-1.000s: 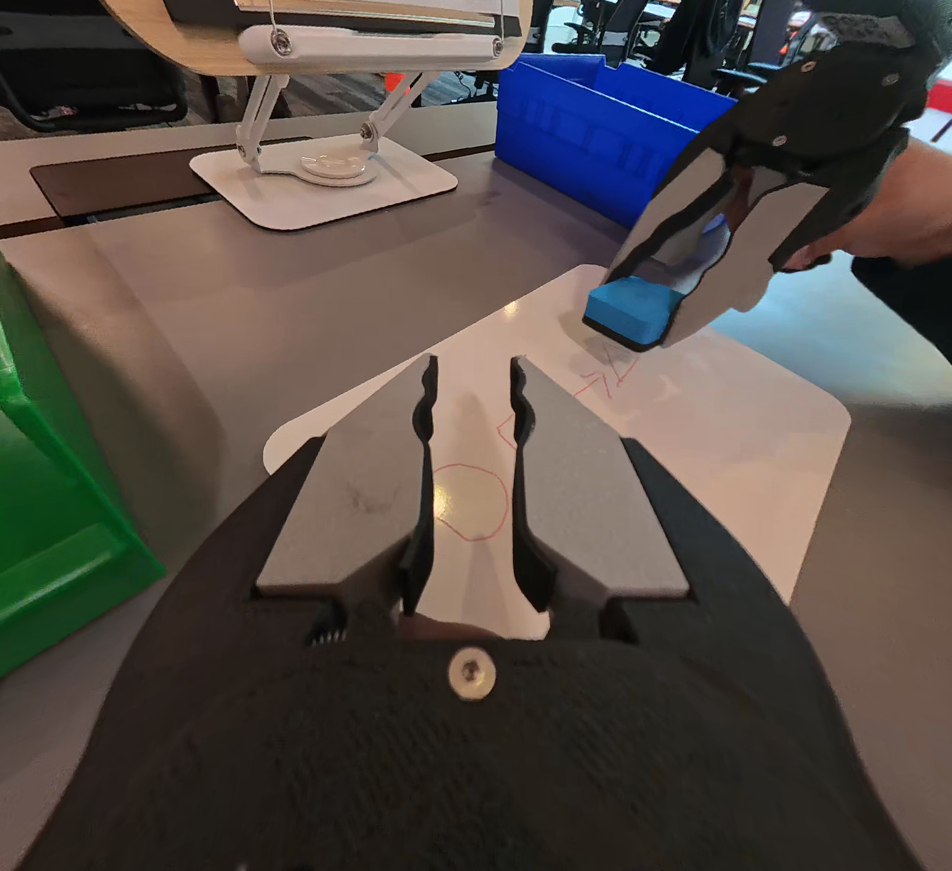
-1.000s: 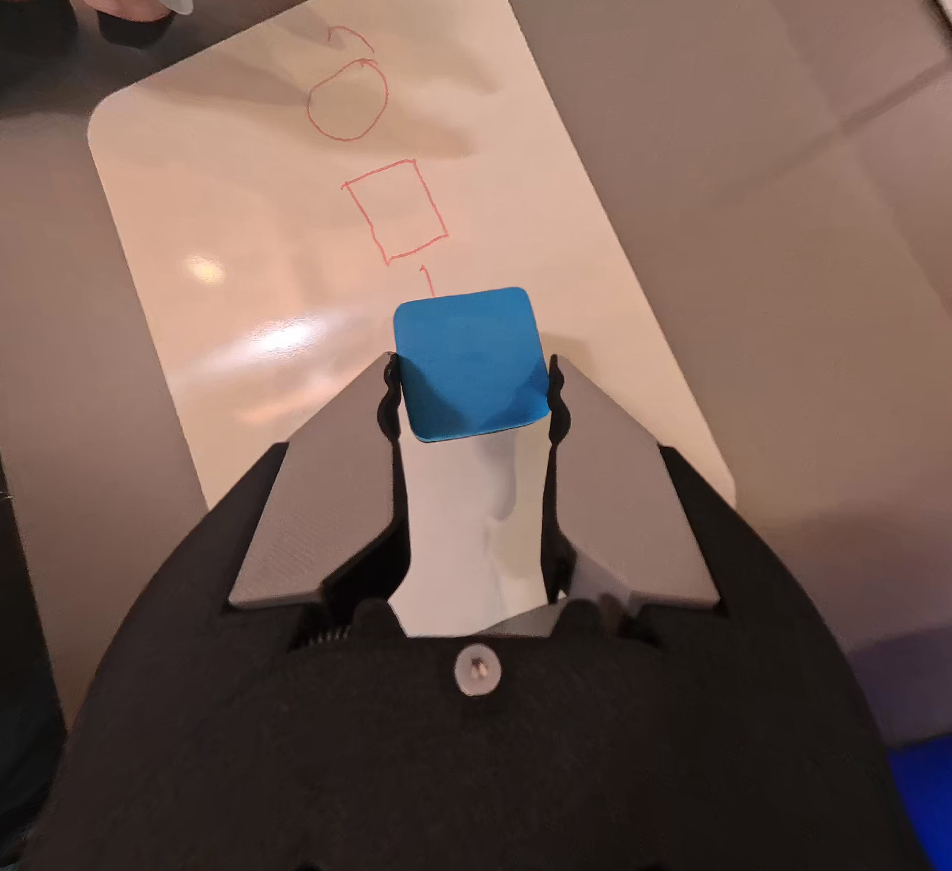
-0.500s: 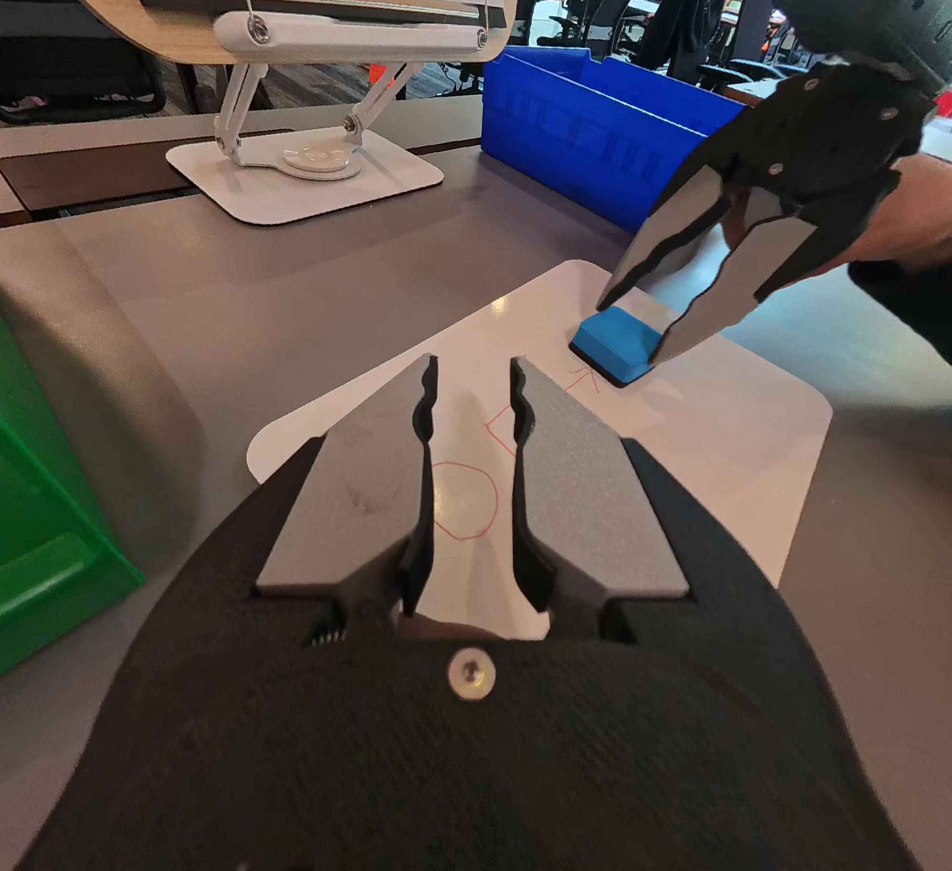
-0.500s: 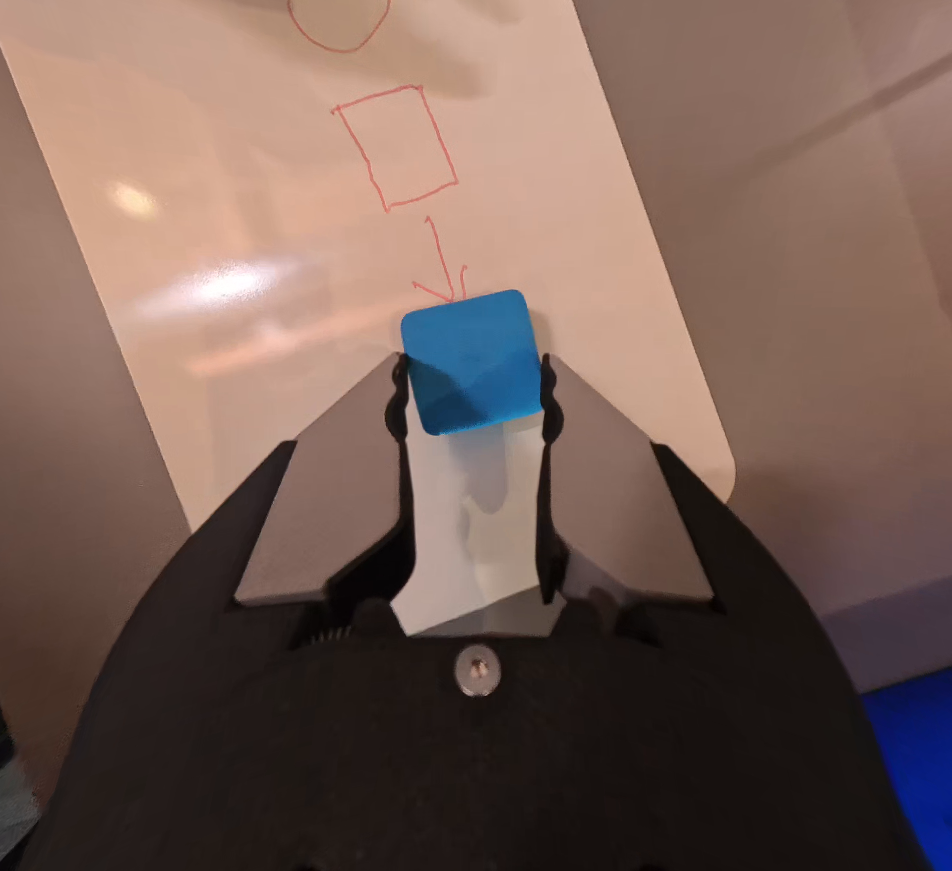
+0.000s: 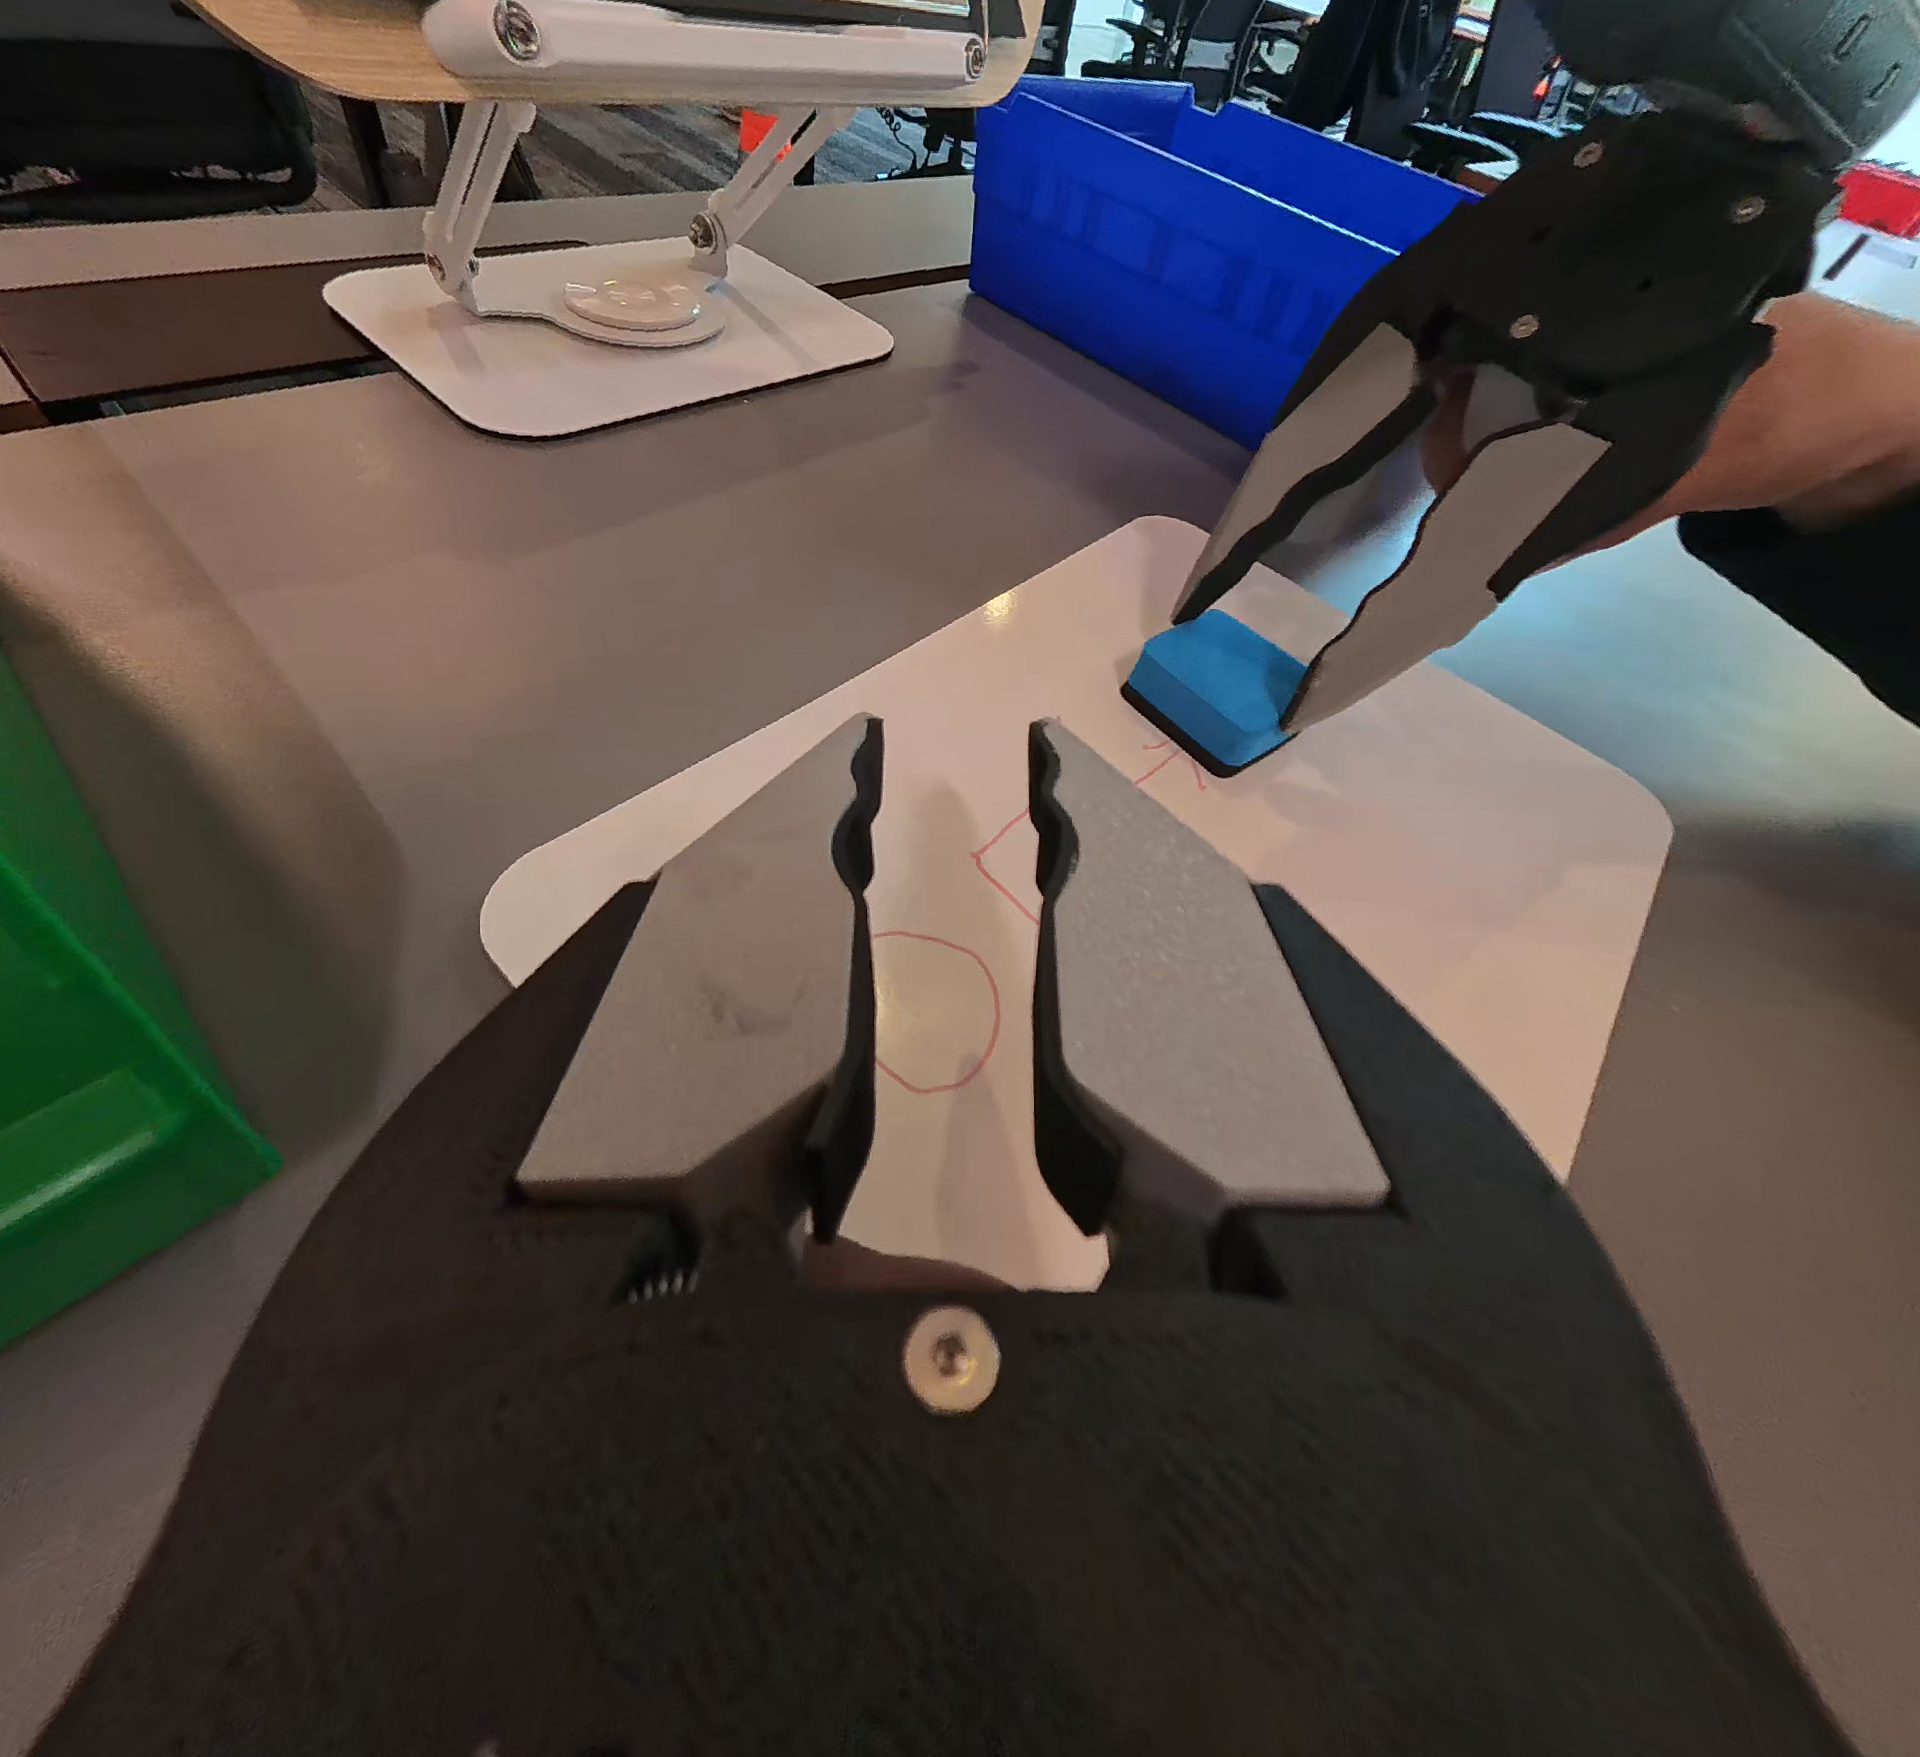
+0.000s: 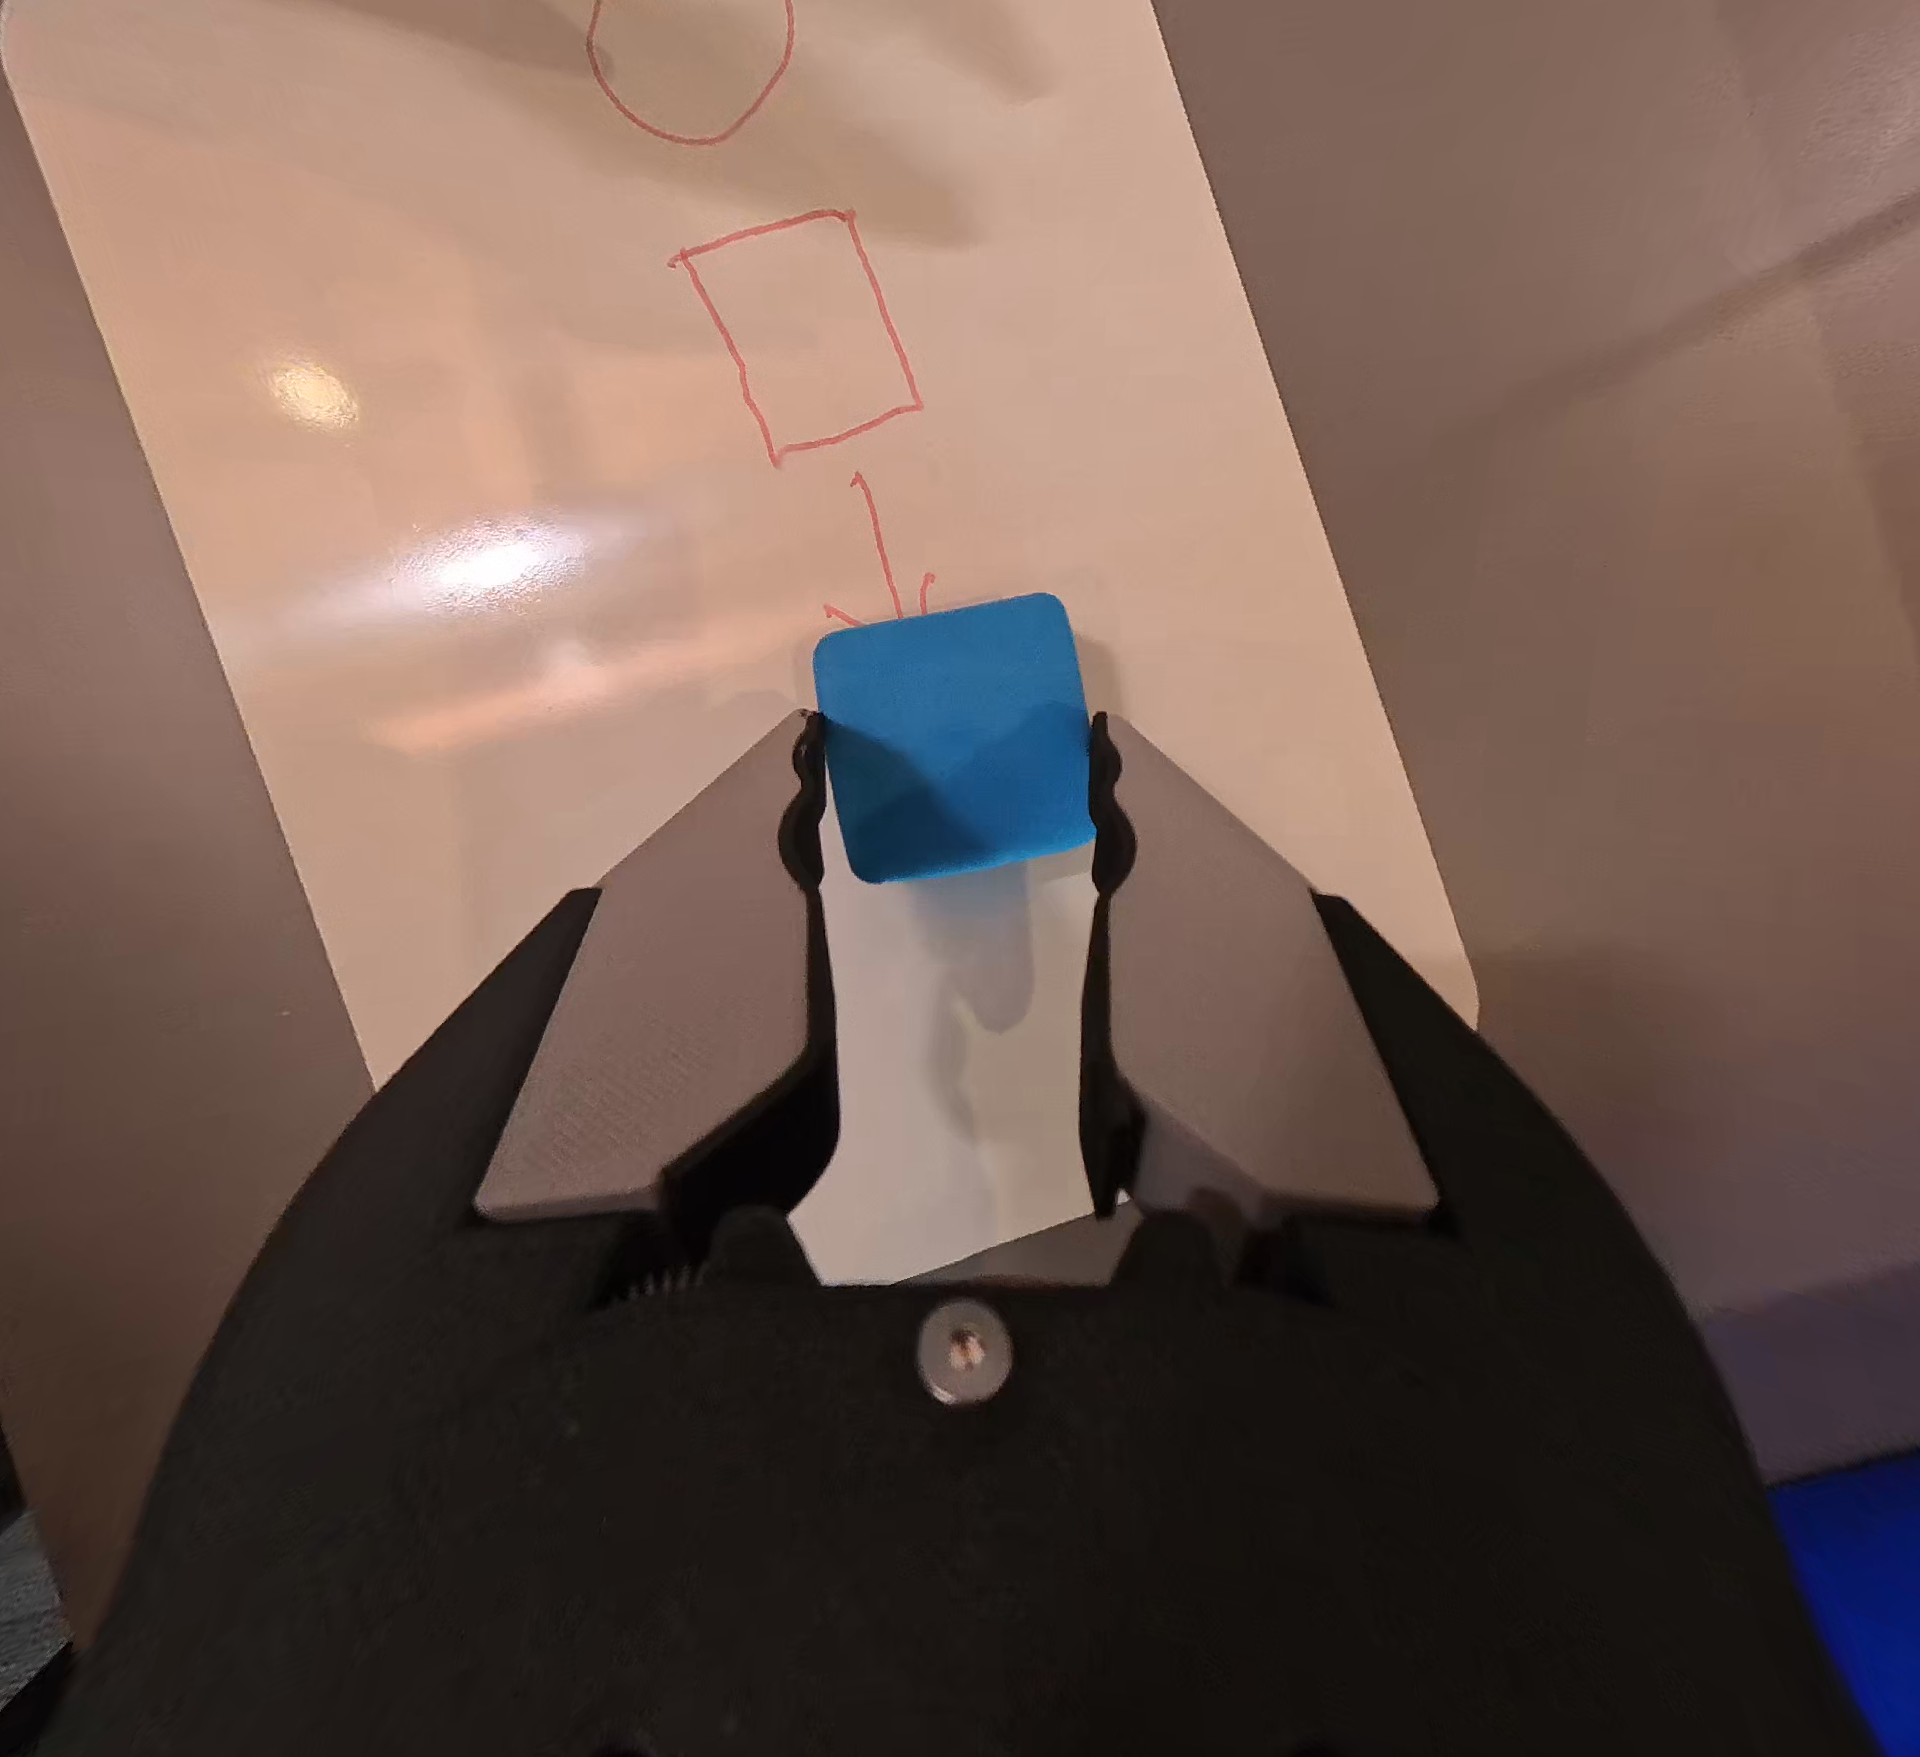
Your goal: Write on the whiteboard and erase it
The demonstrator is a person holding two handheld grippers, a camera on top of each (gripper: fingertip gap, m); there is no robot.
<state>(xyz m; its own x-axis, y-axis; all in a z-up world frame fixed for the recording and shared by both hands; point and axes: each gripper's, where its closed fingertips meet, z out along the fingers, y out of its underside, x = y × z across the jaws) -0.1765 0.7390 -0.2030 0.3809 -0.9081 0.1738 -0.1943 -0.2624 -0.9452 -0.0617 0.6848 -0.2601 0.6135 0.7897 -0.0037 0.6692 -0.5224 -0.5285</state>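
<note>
A white whiteboard lies flat on the grey table; it also shows in the left wrist view. Red marker drawings are on it: a circle, a square and an arrow. My right gripper is shut on a blue eraser, which rests on the board at the arrow's head. The left wrist view shows that gripper pressing the eraser down. My left gripper hovers over the board near the circle, jaws slightly apart and empty.
A blue bin stands behind the board. A white document stand with a sheet is at the back left. A green bin is at the left edge. A person's hand holds the right gripper. My hands' fingertips stand some 15 centimetres from each other.
The right gripper has drawn the eraser back along the board toward its end, uncovering the red arrow. The left gripper has shifted slightly and stays empty.
</note>
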